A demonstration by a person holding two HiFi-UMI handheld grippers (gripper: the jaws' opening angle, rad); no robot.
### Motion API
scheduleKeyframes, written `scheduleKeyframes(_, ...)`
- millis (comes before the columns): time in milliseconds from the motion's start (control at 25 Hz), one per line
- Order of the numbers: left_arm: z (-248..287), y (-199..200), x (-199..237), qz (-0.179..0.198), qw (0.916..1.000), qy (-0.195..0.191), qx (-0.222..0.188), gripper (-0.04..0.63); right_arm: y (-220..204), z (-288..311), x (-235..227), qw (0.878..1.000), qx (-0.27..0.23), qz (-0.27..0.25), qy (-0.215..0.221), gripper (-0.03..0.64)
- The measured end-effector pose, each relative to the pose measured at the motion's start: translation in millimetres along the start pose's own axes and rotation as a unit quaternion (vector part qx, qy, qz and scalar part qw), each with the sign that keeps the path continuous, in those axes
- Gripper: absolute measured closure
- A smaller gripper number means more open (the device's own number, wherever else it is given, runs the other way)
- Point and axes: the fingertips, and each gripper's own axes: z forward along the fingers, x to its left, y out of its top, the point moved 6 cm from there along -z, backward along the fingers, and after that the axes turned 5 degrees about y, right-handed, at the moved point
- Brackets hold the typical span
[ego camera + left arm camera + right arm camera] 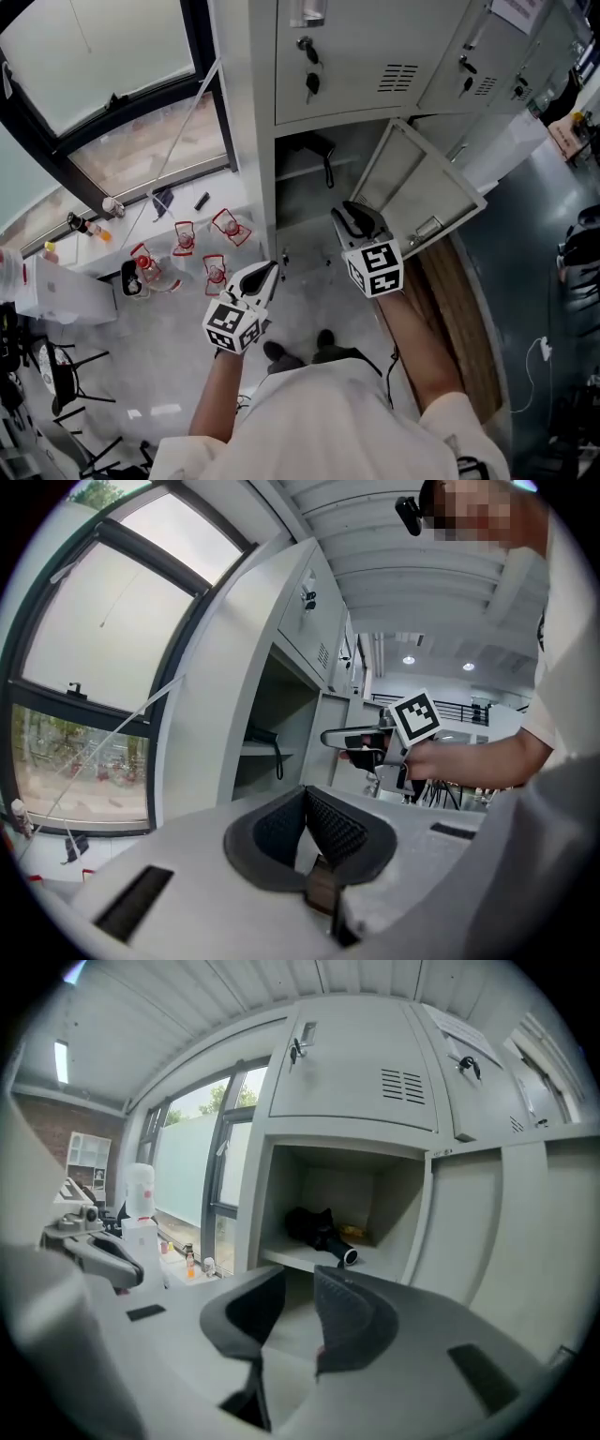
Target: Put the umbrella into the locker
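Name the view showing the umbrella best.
Right gripper view: the black umbrella lies in plain sight on the locker shelf. Head view catches only its dark edge from above; left gripper view, a dark sliver with a hanging strap.

Locker shelf [281, 1259] — black folded umbrella [317, 1229] lying on it, small yellow item [357, 1233] behind, far right. Pale floor [309, 302] below — red-framed items [230, 226] left, near window.
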Motion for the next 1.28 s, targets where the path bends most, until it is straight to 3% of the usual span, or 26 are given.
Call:
scheduleKeyframes(280, -5.0, 0.5, -33.0, 0.010, 0.9999, 0.013, 0.001, 0.591, -2.4, -38.8, 8.8, 0.999, -0.025, 0.015, 0.035, 0.545)
scheduleKeyframes(600, -15.0, -1.8, -102.2, 0.024, 0.9994, 0.023, 0.006, 0.591, -23.2, -97.5, 14.2, 0.996, -0.037, 0.036, 0.068, 0.574)
scheduleKeyframes(1000, -38.3, -2.5, -186.1, 0.025, 0.9991, 0.030, -0.017, 0.591, -40.2, -174.1, 32.8, 0.990, -0.067, 0.056, 0.114, 0.611)
scheduleKeyframes(1280, -59.7, 0.2, -203.7, 0.034, 0.9984, 0.039, -0.023, 0.591, -40.9, -197.3, 54.5, 0.987, -0.081, 0.056, 0.129, 0.611)
